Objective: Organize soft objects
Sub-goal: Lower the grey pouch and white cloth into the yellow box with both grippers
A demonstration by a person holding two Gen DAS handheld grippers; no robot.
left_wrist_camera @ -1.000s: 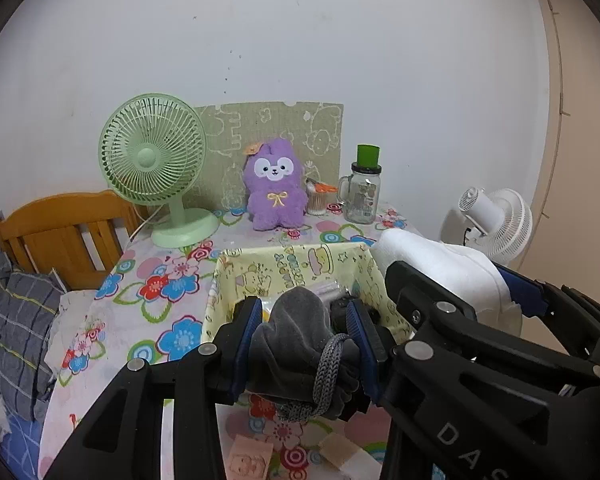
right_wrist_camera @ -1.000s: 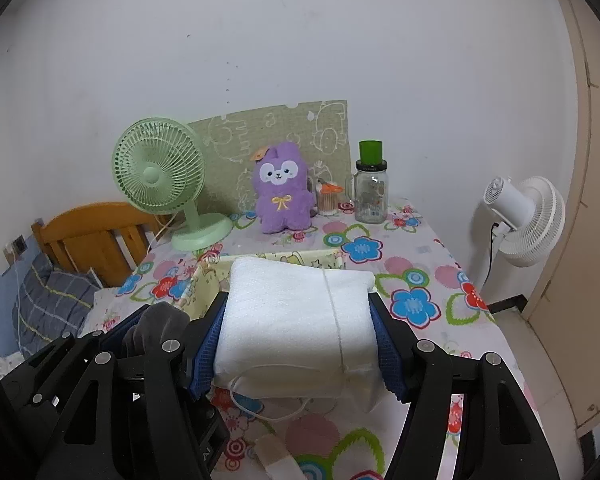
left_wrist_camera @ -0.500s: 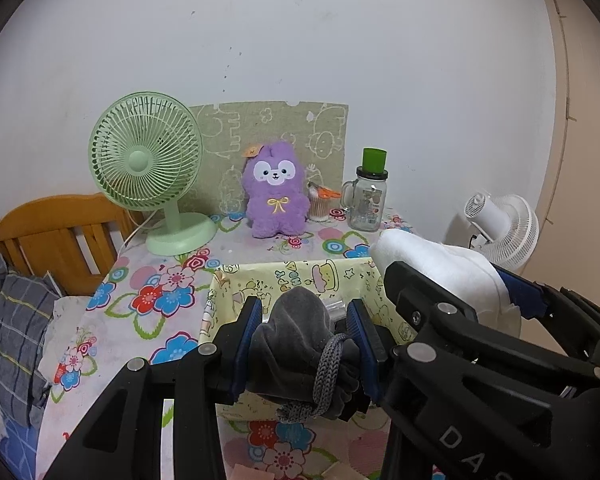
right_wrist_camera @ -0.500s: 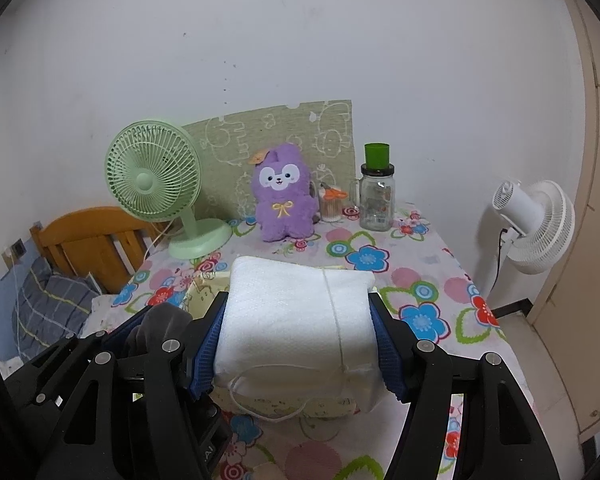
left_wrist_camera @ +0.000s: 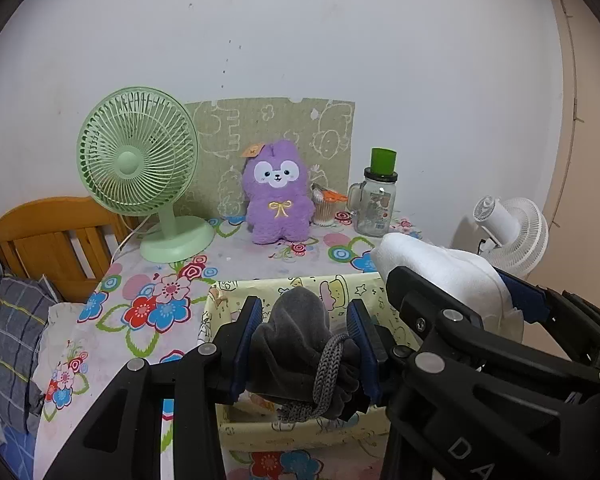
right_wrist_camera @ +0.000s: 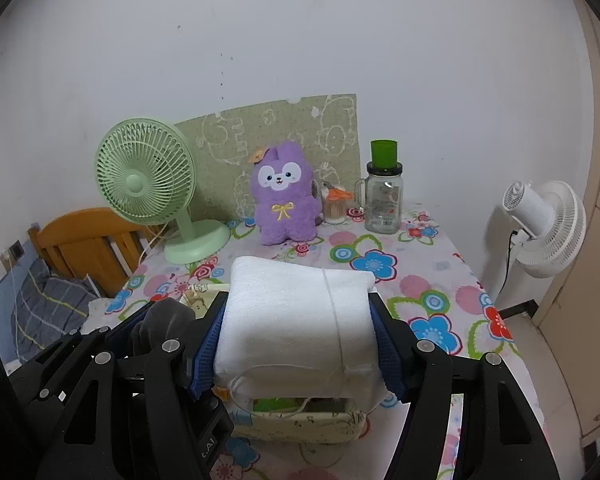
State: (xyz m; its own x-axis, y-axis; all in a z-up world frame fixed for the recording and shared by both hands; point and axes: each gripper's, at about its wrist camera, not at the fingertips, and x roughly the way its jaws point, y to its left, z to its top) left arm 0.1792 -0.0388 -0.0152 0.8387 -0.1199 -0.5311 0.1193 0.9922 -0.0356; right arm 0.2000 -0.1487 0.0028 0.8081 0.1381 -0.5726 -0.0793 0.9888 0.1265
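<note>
My left gripper (left_wrist_camera: 304, 328) is shut on a grey drawstring pouch (left_wrist_camera: 300, 340), held over the open yellow cartoon-print fabric box (left_wrist_camera: 236, 428). My right gripper (right_wrist_camera: 298, 320) is shut on a white folded bundle tied with string (right_wrist_camera: 296, 320); the bundle (left_wrist_camera: 440, 276) hangs beside the pouch (right_wrist_camera: 160, 322), above the same box (right_wrist_camera: 300, 428). A purple plush toy (left_wrist_camera: 278, 192) stands upright at the back of the flowered table (left_wrist_camera: 148, 304), also seen as the plush (right_wrist_camera: 286, 198) in the right wrist view. The box's inside is mostly hidden by the held things.
A green desk fan (left_wrist_camera: 140, 168) stands back left, a glass jar with green lid (left_wrist_camera: 376, 200) and a small cup (left_wrist_camera: 326, 208) back right, a patterned board (left_wrist_camera: 276, 136) against the wall. A wooden bed frame (left_wrist_camera: 48, 236) is left, a white floor fan (right_wrist_camera: 544, 216) right.
Both grippers have drawn back toward the table's near side with their loads; the box now lies lower and nearer under them, and the fan and plush look farther off.
</note>
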